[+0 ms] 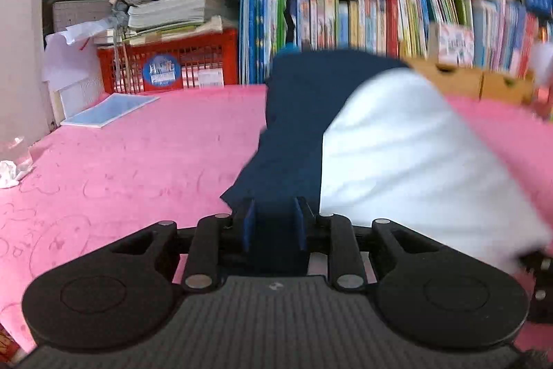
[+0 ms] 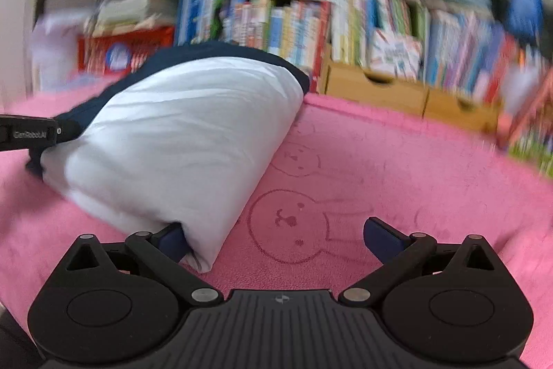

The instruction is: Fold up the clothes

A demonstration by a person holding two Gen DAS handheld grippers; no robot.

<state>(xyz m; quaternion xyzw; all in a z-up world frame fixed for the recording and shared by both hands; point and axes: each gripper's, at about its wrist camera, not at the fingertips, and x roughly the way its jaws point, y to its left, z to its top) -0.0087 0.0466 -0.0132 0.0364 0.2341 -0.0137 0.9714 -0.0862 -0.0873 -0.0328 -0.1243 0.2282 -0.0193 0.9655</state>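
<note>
- White cotton garment with navy sleeve (image 2: pixel 179 140) lies bundled on the pink plush blanket (image 2: pixel 397 182).
- Left gripper (image 1: pixel 274 225) pinches navy fabric; keep tension.
- Right gripper (image 2: pixel 276 239) gapes wide, holding nothing; grasp the hem.

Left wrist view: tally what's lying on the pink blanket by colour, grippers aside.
Navy and white: 1, the garment
Light blue: 1, the booklet
White: 1, the crumpled scrap
Total: 3, all on the pink blanket
</note>
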